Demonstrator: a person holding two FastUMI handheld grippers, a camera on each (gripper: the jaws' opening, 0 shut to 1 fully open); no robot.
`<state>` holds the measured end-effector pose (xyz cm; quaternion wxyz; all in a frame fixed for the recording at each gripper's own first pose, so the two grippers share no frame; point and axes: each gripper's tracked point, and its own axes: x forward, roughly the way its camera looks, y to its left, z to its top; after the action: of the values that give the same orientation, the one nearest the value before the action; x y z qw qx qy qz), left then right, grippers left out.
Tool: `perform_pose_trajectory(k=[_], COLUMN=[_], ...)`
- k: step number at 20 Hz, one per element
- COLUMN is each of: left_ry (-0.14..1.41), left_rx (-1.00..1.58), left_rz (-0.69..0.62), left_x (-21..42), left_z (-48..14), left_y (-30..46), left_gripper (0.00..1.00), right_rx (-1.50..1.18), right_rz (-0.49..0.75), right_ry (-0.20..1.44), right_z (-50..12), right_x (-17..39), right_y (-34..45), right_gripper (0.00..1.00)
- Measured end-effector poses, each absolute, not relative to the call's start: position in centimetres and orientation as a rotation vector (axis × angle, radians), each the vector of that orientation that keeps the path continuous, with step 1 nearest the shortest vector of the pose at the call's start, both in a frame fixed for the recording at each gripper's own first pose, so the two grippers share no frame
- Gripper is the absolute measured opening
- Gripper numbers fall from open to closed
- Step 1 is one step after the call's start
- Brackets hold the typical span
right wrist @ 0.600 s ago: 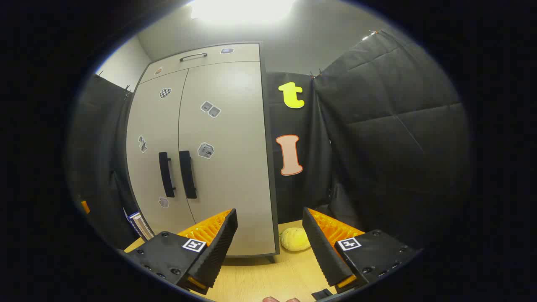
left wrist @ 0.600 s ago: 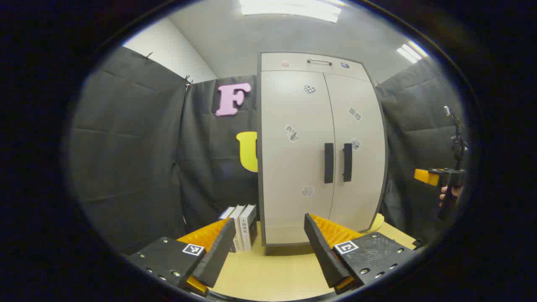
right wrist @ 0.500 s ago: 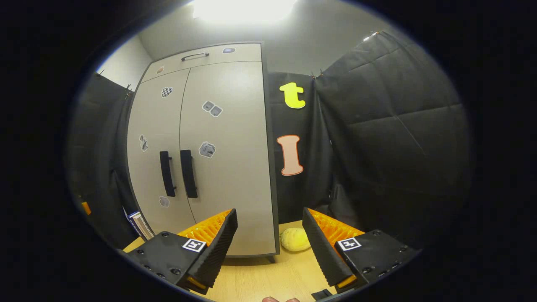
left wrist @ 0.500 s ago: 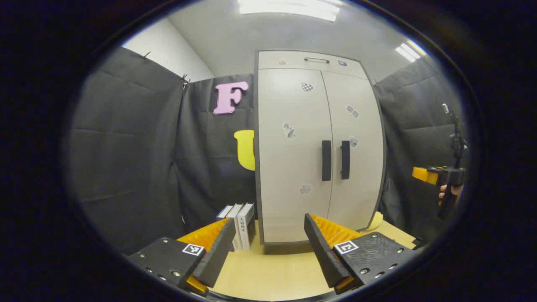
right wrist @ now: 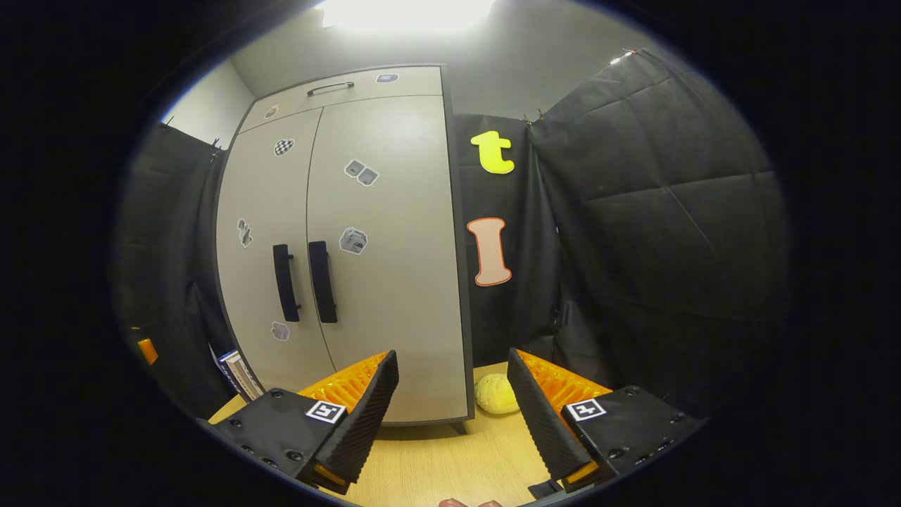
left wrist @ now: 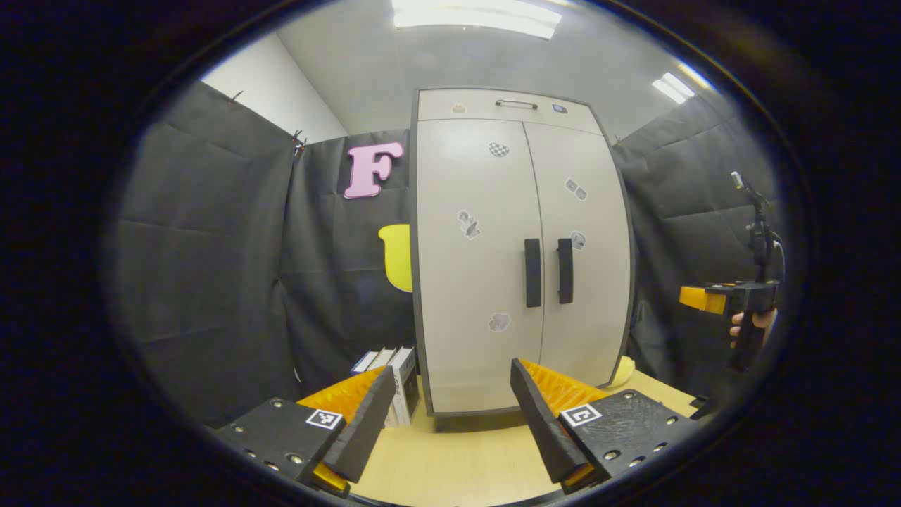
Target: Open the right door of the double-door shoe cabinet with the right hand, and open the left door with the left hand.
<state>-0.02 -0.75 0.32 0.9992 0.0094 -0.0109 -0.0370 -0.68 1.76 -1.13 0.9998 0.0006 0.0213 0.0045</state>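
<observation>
Both doors of the shoe cabinet (left wrist: 517, 260) sitting closed on the table (left wrist: 457, 458) (handles side by side) — left gripper (left wrist: 450, 415) and right gripper (right wrist: 454, 408) both gaping wide, holding nothing, hanging well short of it.

Books (left wrist: 394, 380) partly hidden behind left gripper (left wrist: 450, 415); door stickers (left wrist: 468, 224) too small to tell.
</observation>
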Motion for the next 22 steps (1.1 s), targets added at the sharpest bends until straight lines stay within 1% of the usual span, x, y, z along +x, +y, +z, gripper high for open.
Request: perform_pose_trajectory(k=[1,2,3,8,11,12,13,14,16,17,22], left_ry=[-0.019,-0.015,-0.009,0.019,0.016,0.019,0.025,0.032,0.048,0.057,0.07], left_rx=[0.019,0.02,0.02,0.008,-0.021,-0.028,-0.035,-0.043,-0.053,-0.057,-0.086], left_rz=[-0.079,-0.085,-0.088,-0.104,-0.106,-0.101,-0.097,-0.092,-0.076,-0.067,-0.049], left_x=[0.0,0.3,0.4,1.2,1.3,1.4,1.4,1.5,1.6,1.5,0.2], left_z=[0.2,0.0,-0.2,-1.6,-1.8,-2.0,-2.1,-2.4,-3.1,-3.4,-4.9], left_y=[-0.8,-0.9,-0.9,-1.0,-0.9,-0.8,-0.7,-0.7,-0.2,0.3,2.3], left_gripper=[0.96,0.98,0.96,0.98,0.96,0.96,0.97,0.96,0.98,0.96,0.96], right_rx=[-0.002,-0.007,-0.011,-0.024,-0.016,-0.017,-0.02,-0.02,-0.016,-0.012,-0.026], right_rz=[0.014,0.02,0.023,0.032,0.068,0.082,0.093,0.104,0.129,0.139,0.191], right_ry=[0.046,0.047,0.047,0.093,0.116,0.117,0.114,0.108,0.094,0.086,0.053], right_z=[-1.2,-1.3,-1.3,-2.0,-1.9,-1.9,-1.6,-1.3,-0.3,0.2,2.2], right_x=[-0.7,-0.9,-0.9,-0.3,0.6,0.8,1.0,1.2,1.6,2.1,4.4], right_y=[2.1,2.4,2.7,3.5,4.6,5.5,6.3,7.3,8.7,9.5,13.2], right_gripper=[0.98,0.98,0.98,0.98,0.98,0.93,0.98,0.98,0.98,0.98,0.98])
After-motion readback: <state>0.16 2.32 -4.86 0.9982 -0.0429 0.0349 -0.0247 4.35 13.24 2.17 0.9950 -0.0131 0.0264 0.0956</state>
